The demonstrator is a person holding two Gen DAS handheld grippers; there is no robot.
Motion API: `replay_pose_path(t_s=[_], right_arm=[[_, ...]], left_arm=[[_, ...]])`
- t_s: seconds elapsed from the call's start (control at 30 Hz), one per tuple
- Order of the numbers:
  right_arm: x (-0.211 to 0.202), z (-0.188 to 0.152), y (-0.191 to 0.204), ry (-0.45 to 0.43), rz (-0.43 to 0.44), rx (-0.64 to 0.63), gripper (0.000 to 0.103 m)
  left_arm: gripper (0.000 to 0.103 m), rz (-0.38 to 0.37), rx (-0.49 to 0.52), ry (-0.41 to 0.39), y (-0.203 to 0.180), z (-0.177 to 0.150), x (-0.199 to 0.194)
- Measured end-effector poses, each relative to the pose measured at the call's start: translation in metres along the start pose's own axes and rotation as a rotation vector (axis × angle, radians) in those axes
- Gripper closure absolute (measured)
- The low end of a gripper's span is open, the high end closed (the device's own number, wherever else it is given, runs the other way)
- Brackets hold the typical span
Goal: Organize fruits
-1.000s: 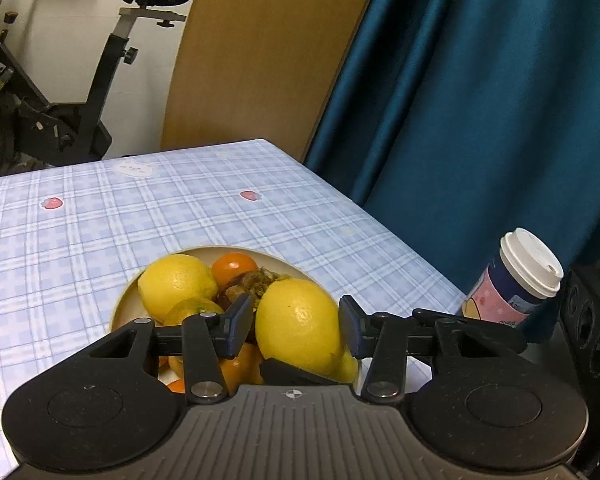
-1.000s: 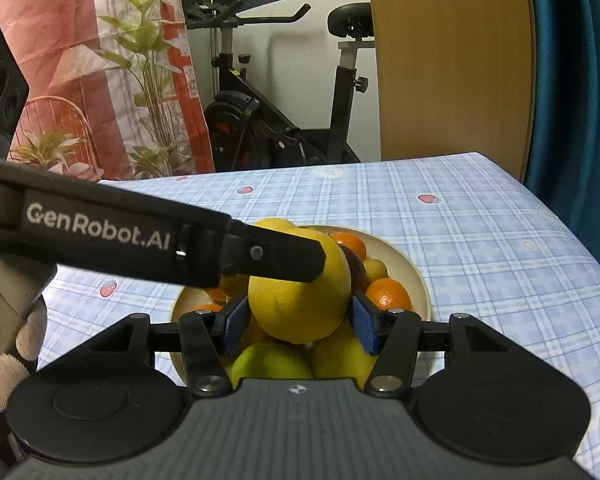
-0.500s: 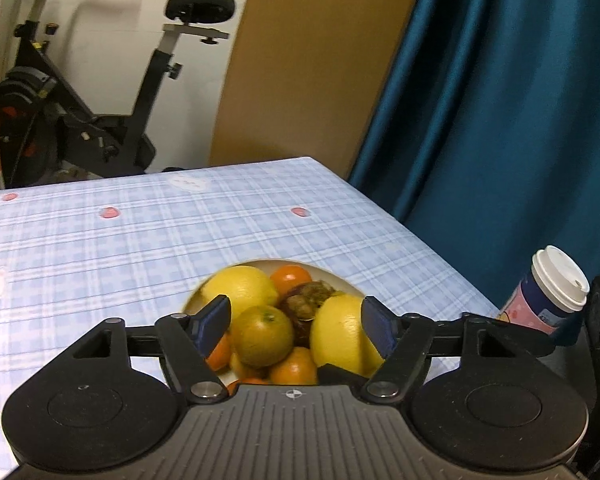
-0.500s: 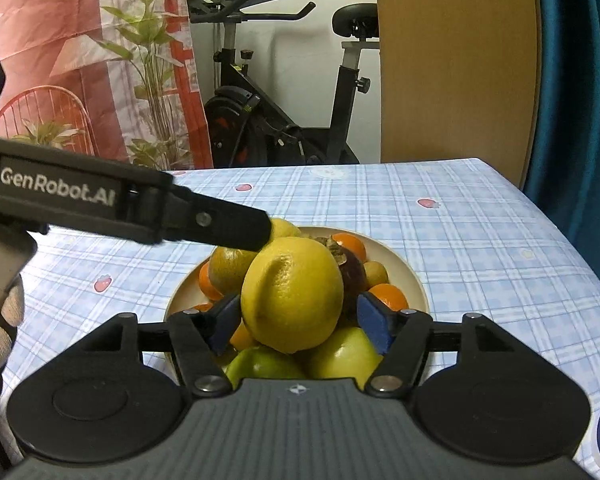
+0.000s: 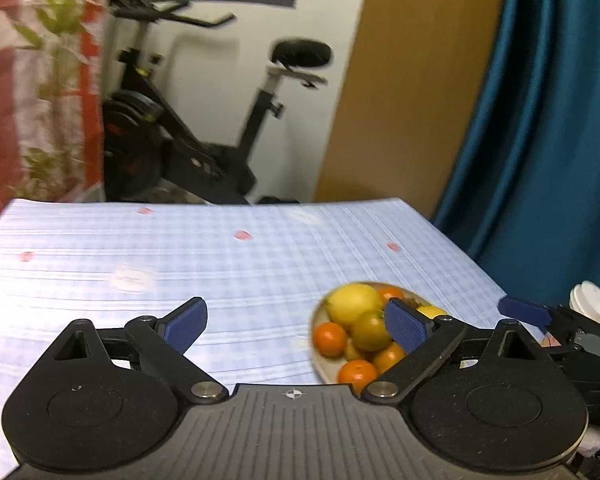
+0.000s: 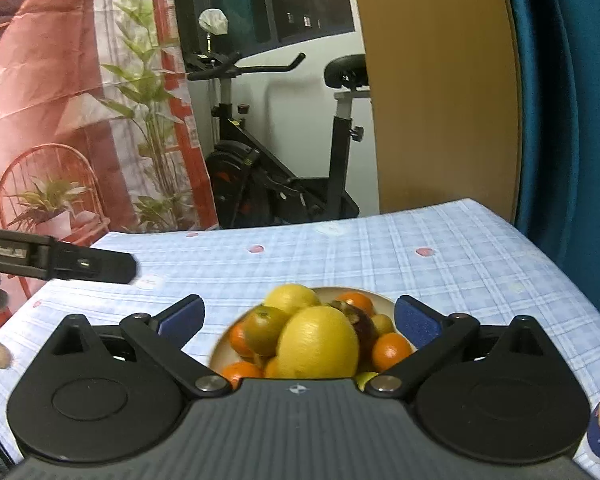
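Both grippers stood released, with nothing between the pads. The left gripper (image 5: 296, 322) had just been opening and now hung over bare tablecloth (image 5: 228, 272), beside the plate (image 5: 320, 364) rather than over it; its view was smeared. The right gripper (image 6: 298, 316) had also just been opening; its jaws stood wide on either side of the heap without touching any fruit. All the fruit sat piled on the plate near the table's right edge: a large lemon (image 6: 318, 344) on top at the front, a second lemon (image 6: 290, 300) behind it, a greenish-brown round fruit (image 6: 262, 330) to the left, a dark wrinkled fruit (image 6: 358, 322), and several small oranges (image 6: 392, 350) around the rim. Judged risk: the pile was heaped and the front lemon rested only on rounded fruit below, so it could roll off by itself, or at a brush from a jaw, and push an orange over the shallow rim. The paper cup (image 5: 592, 308) stood just beyond the plate toward the table edge, next to the right gripper's finger in the left view; a careless sweep there could tip it. The grippers were close enough together that they could collide if both reached in at once.
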State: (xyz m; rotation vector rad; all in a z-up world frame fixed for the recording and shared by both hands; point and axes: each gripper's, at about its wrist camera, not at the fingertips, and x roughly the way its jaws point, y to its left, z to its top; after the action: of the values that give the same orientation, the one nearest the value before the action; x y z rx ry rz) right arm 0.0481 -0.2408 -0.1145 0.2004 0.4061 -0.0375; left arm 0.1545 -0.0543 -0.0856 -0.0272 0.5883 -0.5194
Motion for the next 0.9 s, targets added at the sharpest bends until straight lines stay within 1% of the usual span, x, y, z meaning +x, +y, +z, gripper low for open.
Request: replay_pose_path(t_s=[0.07,0.17,0.4,0.53,0.73,0.9], right_arm=[[-0.008,0.003,0.008,-0.008,0.005,-0.007,0.000],[-0.021,0.009,0.019,-0.014,0.022,-0.015,0.000],[-0.042,0.022,0.045,-0.002,0.044,-0.036,0.000],[-0.054,0.026,0.055,0.000,0.051,-0.042,0.000],[-0.066,0.029,0.063,0.001,0.058,-0.048,0.000],[-0.071,0.031,0.064,0.002,0.049,-0.054,0.000]], left_arm=[[0.006,0.027,-0.010,-0.032,0.007,0.001,-0.019],[0.006,0.089,-0.004,-0.076,0.012,0.001,-0.045],[0.006,0.227,0.030,-0.158,0.011,0.002,-0.095],[0.006,0.262,0.036,-0.151,0.008,0.001,-0.110],[0.006,0.282,0.031,-0.192,0.002,-0.003,-0.135],[0.005,0.298,0.037,-0.219,-0.006,-0.004,-0.145]])
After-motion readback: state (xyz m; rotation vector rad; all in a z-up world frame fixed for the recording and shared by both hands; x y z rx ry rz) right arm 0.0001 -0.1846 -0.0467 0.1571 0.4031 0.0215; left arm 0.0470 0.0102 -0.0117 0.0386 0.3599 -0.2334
